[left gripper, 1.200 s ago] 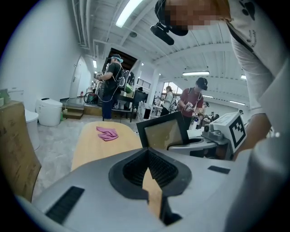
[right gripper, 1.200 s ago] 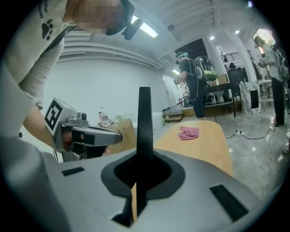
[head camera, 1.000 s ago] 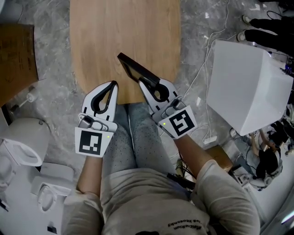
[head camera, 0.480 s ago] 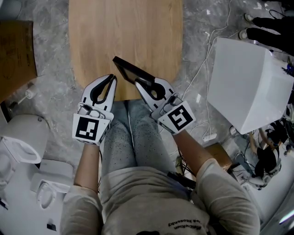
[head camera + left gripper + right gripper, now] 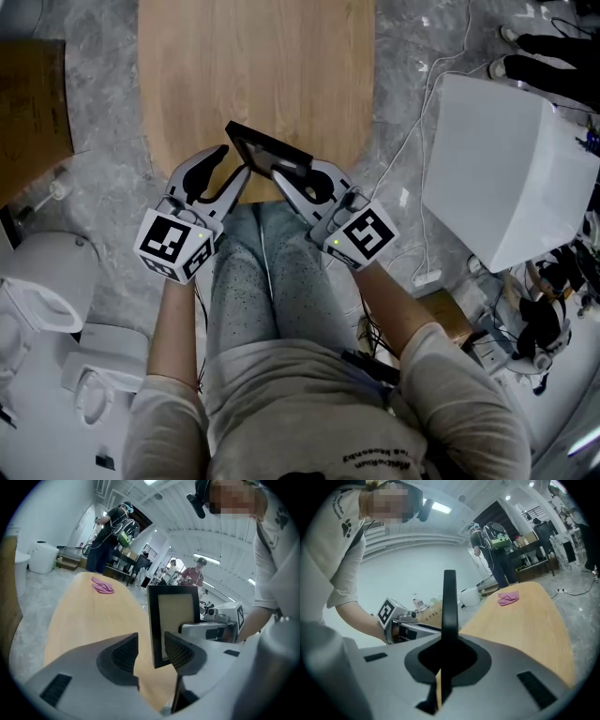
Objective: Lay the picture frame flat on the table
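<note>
At the 6 o'clock edge of the wooden surface point(image 5: 253, 66), the picture frame point(image 5: 265, 150) stands on edge, not yet flat. The right hand-held gripper point(image 5: 292, 176), at the frame's 4 o'clock, is clenched on its black border. The left hand-held gripper point(image 5: 230, 167), at its 8 o'clock, has just been opening; its jaws stand released with the frame's side between them, not pressed. A pink cloth point(image 5: 102, 587) lies at the surface's far, 12 o'clock end.
</note>
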A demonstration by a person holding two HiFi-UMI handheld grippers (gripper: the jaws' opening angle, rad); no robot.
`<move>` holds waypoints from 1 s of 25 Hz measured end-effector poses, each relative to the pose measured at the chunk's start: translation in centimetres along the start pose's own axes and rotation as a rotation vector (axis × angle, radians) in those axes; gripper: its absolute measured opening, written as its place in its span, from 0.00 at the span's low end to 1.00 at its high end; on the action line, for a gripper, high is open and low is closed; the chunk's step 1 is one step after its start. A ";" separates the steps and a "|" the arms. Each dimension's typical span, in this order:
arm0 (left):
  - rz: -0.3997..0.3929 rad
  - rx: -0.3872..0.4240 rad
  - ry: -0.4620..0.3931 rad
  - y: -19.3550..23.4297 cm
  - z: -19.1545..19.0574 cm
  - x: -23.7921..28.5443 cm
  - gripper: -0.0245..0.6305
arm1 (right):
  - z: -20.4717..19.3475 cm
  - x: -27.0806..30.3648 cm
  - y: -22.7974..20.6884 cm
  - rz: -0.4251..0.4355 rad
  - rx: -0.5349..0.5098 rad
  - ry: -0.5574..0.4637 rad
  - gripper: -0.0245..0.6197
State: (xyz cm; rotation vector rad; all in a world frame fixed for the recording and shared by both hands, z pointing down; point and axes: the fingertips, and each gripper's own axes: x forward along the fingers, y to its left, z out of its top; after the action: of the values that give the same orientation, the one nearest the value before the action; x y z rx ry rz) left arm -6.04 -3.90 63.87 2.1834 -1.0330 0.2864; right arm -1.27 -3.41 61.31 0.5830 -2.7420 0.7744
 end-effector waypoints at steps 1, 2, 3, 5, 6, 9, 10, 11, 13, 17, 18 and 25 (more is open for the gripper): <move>-0.014 -0.005 0.002 -0.1 -0.1 0.1 0.30 | -0.1 0.0 0.1 0.011 0.005 0.003 0.06; -0.029 -0.010 0.003 -0.3 -0.1 0.3 0.30 | -0.2 -0.1 0.2 0.020 0.009 0.006 0.06; -0.047 -0.017 0.002 -0.4 -0.2 0.4 0.30 | -0.3 -0.1 0.3 0.030 0.013 0.008 0.06; -0.087 -0.035 0.000 -0.7 -0.3 0.5 0.31 | -0.4 -0.2 0.5 0.045 0.028 0.006 0.06; -0.107 -0.046 -0.001 -0.8 -0.3 0.5 0.31 | -0.4 -0.2 0.5 0.053 0.037 0.002 0.06; -0.167 -0.094 -0.002 -1.0 -0.6 0.5 0.31 | -0.5 -0.3 0.6 0.087 0.059 0.000 0.06; -0.183 -0.108 -0.003 -1.1 -0.7 0.5 0.31 | -0.7 -0.3 0.6 0.101 0.069 0.001 0.06; -0.197 -0.119 -0.003 -1.2 -0.9 0.5 0.31 | -0.8 -0.4 0.6 0.115 0.081 0.002 0.06; -0.228 -0.133 0.008 -1.5 -1.2 0.6 0.31 | -1.0 -0.4 0.7 0.144 0.098 0.004 0.06; -0.287 -0.134 0.033 -2.1 -1.7 0.4 0.30 | -1.4 -0.5 1.2 0.203 0.105 0.027 0.06; -0.299 -0.132 0.039 -2.3 -1.9 0.4 0.30 | -1.5 -0.5 1.3 0.217 0.105 0.034 0.06; -0.314 -0.139 0.077 -2.4 -3.0 0.1 0.23 | -2.7 -0.4 1.3 0.239 0.131 0.049 0.07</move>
State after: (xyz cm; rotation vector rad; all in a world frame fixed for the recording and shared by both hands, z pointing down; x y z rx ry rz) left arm -3.89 -0.89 64.89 2.1500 -0.6358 0.1478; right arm -1.20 -0.82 62.83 0.2569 -2.7621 1.0148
